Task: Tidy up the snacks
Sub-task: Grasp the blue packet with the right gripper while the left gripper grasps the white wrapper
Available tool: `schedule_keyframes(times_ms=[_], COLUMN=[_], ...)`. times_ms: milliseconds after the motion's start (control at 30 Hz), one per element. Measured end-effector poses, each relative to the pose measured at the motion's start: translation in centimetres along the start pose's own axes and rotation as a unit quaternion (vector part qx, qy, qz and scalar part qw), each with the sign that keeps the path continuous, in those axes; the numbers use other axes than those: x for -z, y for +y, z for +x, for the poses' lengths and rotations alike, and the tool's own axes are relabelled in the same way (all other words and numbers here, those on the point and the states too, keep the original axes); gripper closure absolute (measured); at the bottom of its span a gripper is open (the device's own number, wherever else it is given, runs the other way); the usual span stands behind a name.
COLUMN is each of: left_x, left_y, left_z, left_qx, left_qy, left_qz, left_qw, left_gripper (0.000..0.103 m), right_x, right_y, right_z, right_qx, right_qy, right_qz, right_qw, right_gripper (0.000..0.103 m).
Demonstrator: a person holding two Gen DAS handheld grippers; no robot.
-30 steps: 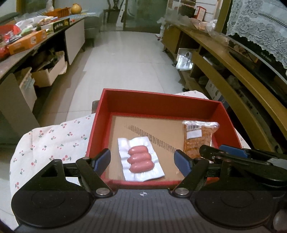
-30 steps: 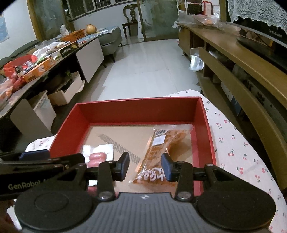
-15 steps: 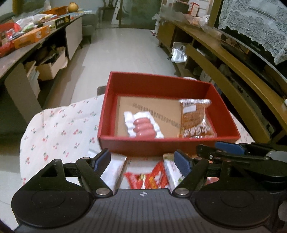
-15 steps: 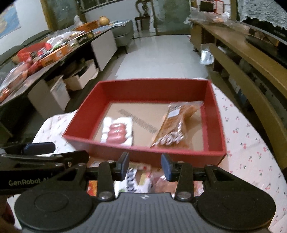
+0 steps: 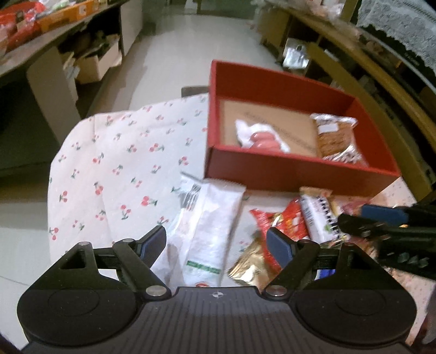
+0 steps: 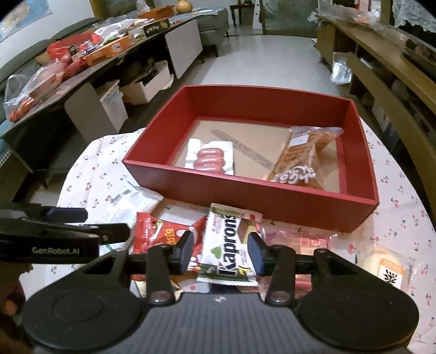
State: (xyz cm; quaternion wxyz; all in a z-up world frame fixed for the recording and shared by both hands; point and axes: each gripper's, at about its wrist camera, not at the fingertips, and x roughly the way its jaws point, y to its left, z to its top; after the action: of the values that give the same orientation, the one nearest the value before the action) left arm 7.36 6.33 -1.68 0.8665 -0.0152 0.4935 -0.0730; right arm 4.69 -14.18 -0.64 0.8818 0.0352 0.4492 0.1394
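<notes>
The right gripper (image 6: 220, 252) hangs released over the Kaprons bar (image 6: 228, 246), low centre of frame, whose long axis runs up-frame toward the red box (image 6: 245, 200). The left gripper (image 5: 216, 243), also released, frames the white packet (image 5: 211, 231), so each is nearest its own snack.

A home living room: a grey sofa (image 6: 215, 30) past the long cluttered sideboard (image 6: 90, 70), a wooden chair (image 6: 241, 12) beyond it (lace cloth (image 5: 403, 30) opposite), tiled floor (image 6: 267, 60) between.
</notes>
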Motion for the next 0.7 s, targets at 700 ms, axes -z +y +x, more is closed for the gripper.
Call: schedule_keyframes(times_ms=[700], left_x=[0.2], left_y=[-0.3], left_z=[3.0], left_qx=[-0.032], left_qy=[0.039], left_qz=[0.032], left_qw=[0.9982], left_gripper=[0.045], right_x=[1.2], right_y=[-3.3], right_z=[-0.3], right_qx=[0.001], right_qy=[0.034], right_qz=[0.014], right_qw=[0.999], right_gripper=[0.046])
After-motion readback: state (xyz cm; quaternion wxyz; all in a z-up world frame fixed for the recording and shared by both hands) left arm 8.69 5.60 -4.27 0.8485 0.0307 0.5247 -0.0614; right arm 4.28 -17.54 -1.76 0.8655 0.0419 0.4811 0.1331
